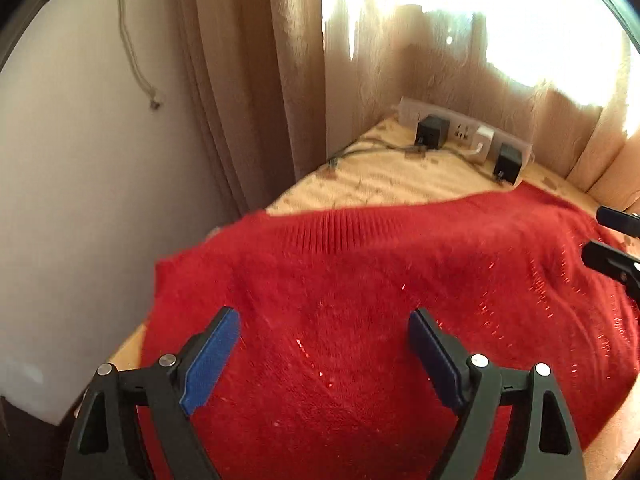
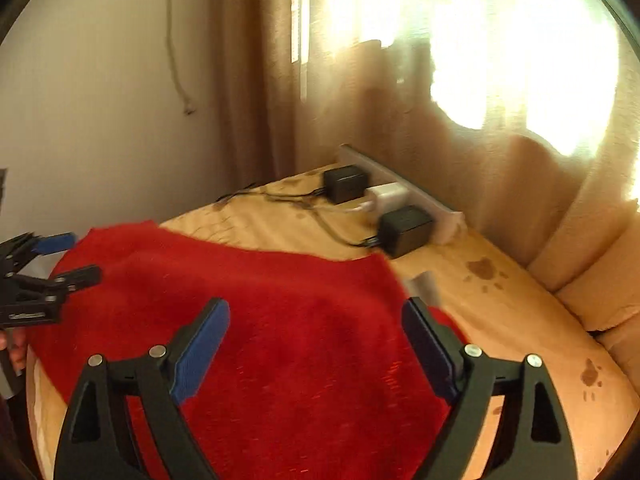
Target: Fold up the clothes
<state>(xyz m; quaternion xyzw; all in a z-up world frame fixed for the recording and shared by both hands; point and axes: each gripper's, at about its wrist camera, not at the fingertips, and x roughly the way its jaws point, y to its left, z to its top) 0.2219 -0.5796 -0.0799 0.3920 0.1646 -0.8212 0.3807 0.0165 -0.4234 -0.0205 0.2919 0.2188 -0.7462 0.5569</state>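
A red knitted sweater (image 1: 360,280) lies spread over the yellow-covered table (image 1: 380,176), its ribbed hem toward the far side. My left gripper (image 1: 324,320) hovers open above the sweater's left part, nothing between its blue pads. My right gripper (image 2: 316,312) also stands open, over the sweater (image 2: 280,300) near its right edge. Each gripper shows in the other's view: the right gripper (image 1: 600,236) at the right border, the left gripper (image 2: 76,256) at the left border.
A white power strip (image 1: 460,128) with black adapters (image 2: 404,228) and cables lies at the table's far edge, against beige curtains (image 1: 260,80). A pale wall (image 1: 80,160) stands to the left. Bare stained cloth (image 2: 520,320) lies right of the sweater.
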